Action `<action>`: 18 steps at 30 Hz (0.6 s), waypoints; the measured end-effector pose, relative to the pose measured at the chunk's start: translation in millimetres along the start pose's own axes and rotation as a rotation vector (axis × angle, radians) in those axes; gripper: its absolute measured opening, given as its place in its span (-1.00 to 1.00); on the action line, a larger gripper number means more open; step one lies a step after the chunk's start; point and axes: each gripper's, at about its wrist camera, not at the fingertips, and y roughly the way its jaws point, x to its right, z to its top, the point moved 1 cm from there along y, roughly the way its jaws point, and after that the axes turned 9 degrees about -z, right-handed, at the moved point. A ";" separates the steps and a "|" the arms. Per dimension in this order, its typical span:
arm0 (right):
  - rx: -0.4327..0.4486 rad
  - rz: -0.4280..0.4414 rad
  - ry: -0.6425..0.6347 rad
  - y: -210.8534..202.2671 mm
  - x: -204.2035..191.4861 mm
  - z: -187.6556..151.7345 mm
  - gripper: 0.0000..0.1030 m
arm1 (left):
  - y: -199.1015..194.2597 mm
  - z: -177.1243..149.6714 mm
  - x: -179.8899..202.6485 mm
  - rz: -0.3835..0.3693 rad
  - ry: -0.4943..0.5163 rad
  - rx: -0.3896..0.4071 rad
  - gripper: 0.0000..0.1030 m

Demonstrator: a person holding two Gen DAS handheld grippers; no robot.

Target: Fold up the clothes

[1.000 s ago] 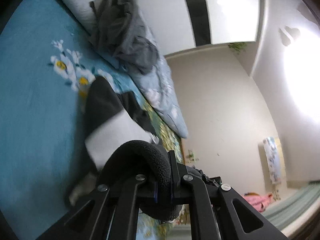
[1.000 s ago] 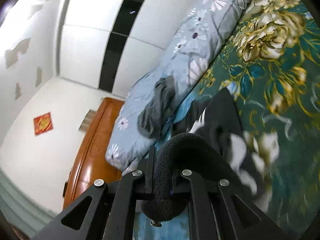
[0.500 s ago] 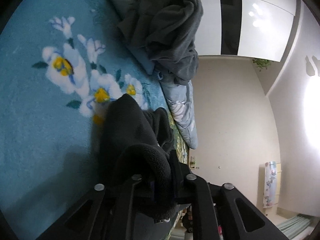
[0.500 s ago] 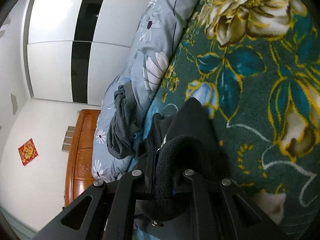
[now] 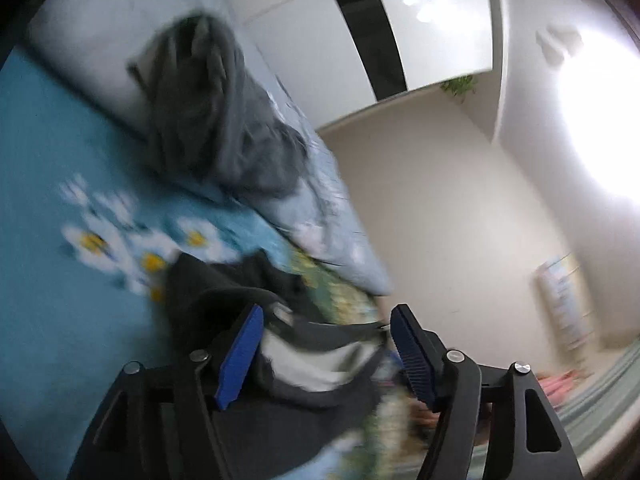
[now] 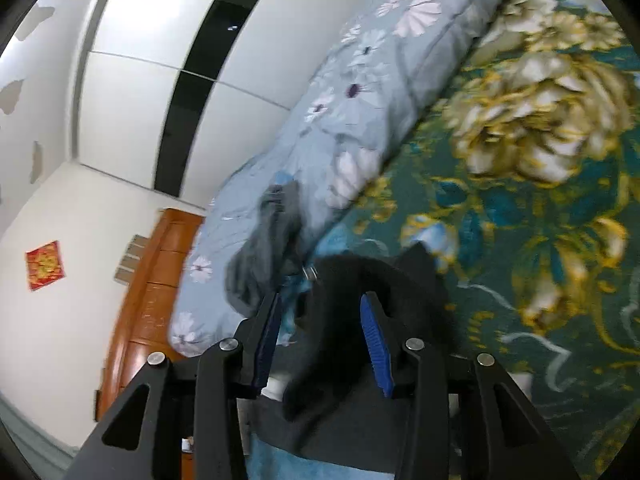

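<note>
Both hand-held grippers (image 5: 326, 354) (image 6: 320, 336) are opening over the black garment (image 6: 340, 380).

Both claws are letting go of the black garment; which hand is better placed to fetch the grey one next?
Probably left. The grey garment looms large ahead of the opening left claw; from the opening right claw it looks smaller and off-centre.

Motion-blurred fisheye views; glare (right edge) overexposed
</note>
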 end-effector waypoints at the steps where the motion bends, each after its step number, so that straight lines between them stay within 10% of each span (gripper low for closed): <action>1: -0.007 -0.024 0.003 0.5 6.1 -2.3 -0.18 | -0.1 -3.8 0.0 0.056 0.045 -0.019 0.38; 7: -0.060 -0.108 0.010 24.0 29.9 -13.8 -0.18 | 12.3 -22.8 -25.3 0.305 0.178 -0.142 0.38; 18: -0.115 -0.151 -0.053 86.0 16.6 0.5 -0.18 | 53.9 -9.3 -53.9 0.330 0.162 -0.180 0.35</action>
